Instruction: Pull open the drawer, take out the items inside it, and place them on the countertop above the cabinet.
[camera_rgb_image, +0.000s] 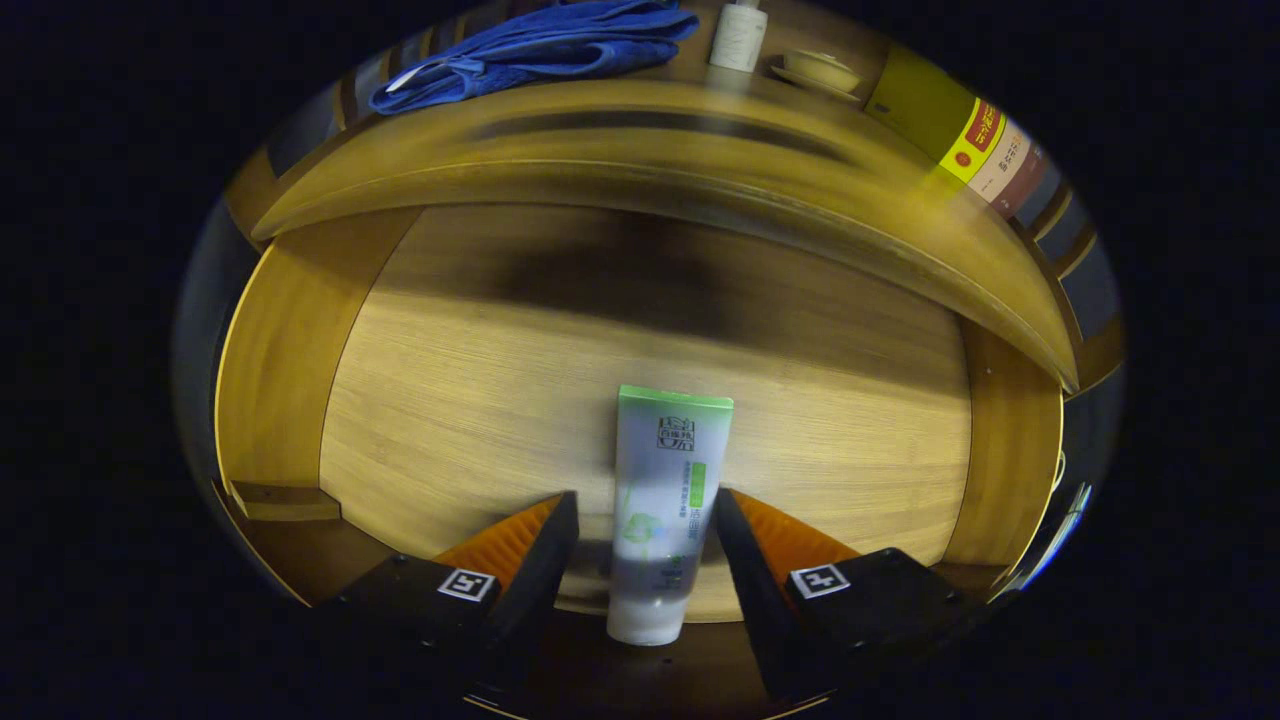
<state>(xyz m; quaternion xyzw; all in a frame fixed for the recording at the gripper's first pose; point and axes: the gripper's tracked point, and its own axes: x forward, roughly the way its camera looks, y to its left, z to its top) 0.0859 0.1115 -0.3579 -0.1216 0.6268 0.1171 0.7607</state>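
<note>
The wooden drawer (470, 400) stands pulled open below the countertop (640, 135). On its floor lies a pale tube (670, 450) with a green crimped end pointing toward the cabinet and its white cap toward me. My gripper (647, 495) is open and straddles the tube's lower half. A narrow gap shows at the left finger (545, 545). The right finger (745, 540) is close against the tube's side, and I cannot tell whether it touches.
On the countertop lie a folded blue towel (540, 50), a white bottle (738, 38), a small shallow dish (820, 72) and a yellow box (950, 120) at the right end. The drawer's side walls (280, 350) rise on both sides of the tube.
</note>
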